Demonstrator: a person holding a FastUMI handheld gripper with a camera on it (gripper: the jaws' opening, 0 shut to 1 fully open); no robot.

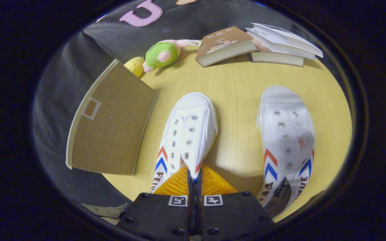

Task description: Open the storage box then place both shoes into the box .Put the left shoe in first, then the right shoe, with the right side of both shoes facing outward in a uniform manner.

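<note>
1. Gripper view, bottom centre: the gripper (pixel 194 182) is clenched on the heel of the left shoe (pixel 188 134), lettered "FEIU".
2. Right shoe (pixel 285 134) lies at right on the counter (pixel 236 87).
3. Storage box (pixel 111 124) stands at left, lid shut.

Table (pixel 240 83): bears all items.
Gripper (pixel 194 179): fingers pressed together at heel end of left shoe (pixel 188 134); whether they pinch shoe's collar, cannot tell.
Left shoe: straight ahead of fingers, toe pointing away.
Right shoe (pixel 285 134): right of left shoe, apart, parallel, toe away.
Storage box (pixel 111 124): left of left shoe, near it, at table's edge.
Plush toy (pixel 163 53): beyond box, near far edge.
Closed book (pixel 224 45): right of toy, beyond shoes.
Open book (pixel 281 42): just right of closed book, touching or nearly so.
</note>
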